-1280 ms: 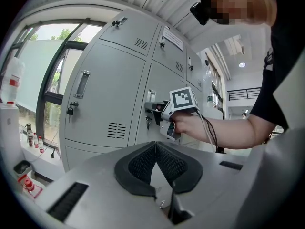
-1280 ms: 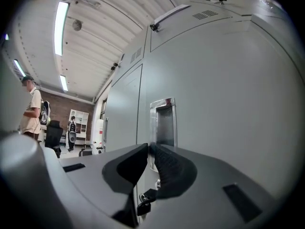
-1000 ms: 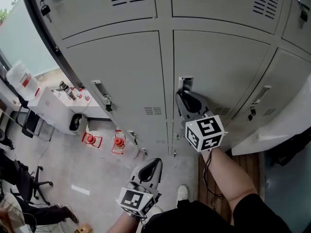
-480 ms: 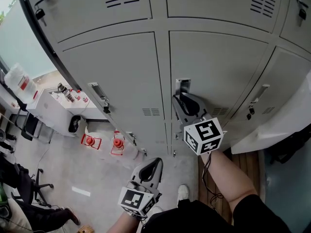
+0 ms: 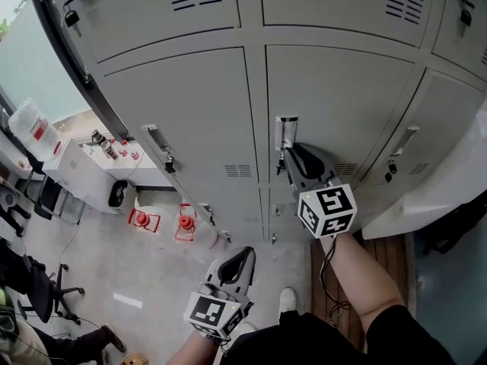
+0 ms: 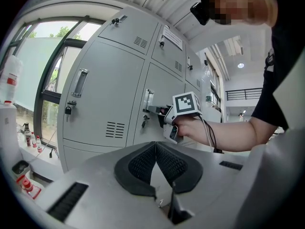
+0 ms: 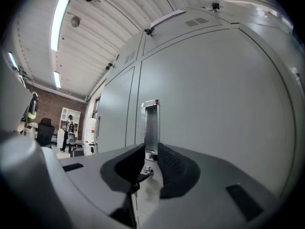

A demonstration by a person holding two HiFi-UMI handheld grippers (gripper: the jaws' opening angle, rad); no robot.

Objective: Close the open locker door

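Observation:
The grey middle locker door (image 5: 335,105) lies flush with its neighbours. Its chrome handle (image 5: 286,131) stands upright at the door's left edge. My right gripper (image 5: 292,155) points level at the handle's lower end. In the right gripper view the handle (image 7: 151,123) rises just past the fingertips of that gripper (image 7: 151,149), with a slim gap on each side. Its jaws have just been opening and hold nothing. My left gripper (image 5: 237,265) hangs low and well back from the lockers. In its own view the left gripper (image 6: 155,146) is shut on nothing, and the right gripper's marker cube (image 6: 187,103) shows ahead.
The locker to the left has its own handle (image 5: 158,147) with a padlock. A pale panel (image 5: 434,196) juts out at the right. Red objects (image 5: 141,219) sit on the floor beside a white cabinet (image 5: 84,166) with bottles on it. My shoe (image 5: 287,301) is below.
The right gripper has drawn back a little down and to the right, so more of the handle shows, and its jaws stand wider. The left gripper has not moved.

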